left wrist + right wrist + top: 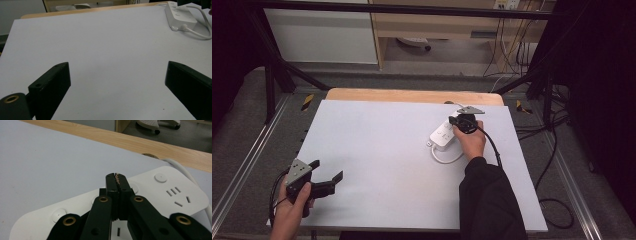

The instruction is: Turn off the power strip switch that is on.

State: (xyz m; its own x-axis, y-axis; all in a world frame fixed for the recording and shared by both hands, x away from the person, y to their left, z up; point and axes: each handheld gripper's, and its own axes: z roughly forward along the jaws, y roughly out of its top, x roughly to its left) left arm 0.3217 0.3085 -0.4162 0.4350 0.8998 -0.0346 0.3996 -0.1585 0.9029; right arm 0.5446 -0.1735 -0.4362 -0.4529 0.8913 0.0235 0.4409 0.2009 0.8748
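Hovering over a white power strip [443,135], the right tool [460,121] has its jaws pressed fully together with nothing between them; the closed tips sit right above the strip's top face in the right gripper view, contact can't be told. Power strip [160,192]: white plastic, flat rectangular body with rounded corners, matte top. Just right of the closed tips is a three-slot socket with a two-slot pair above it, and a round white button [160,178] beyond that. More round buttons show left of the tips and near the strip's left end. A thick white cable [446,159] leaves the strip's near end and loops on the counter [377,150] below the right hand [472,142]. Another stretch of white cord runs past the strip's far right corner toward the counter's wooden edge [105,137].

Left tool [329,170] is well apart from the strip, near the counter's front left corner, held in the left hand [289,212], jaws spread wide, nothing between them, bare white counter ahead. From the left gripper view the strip [178,16] lies far ahead and to the right of the tool, small mounting tabs at its cable end.
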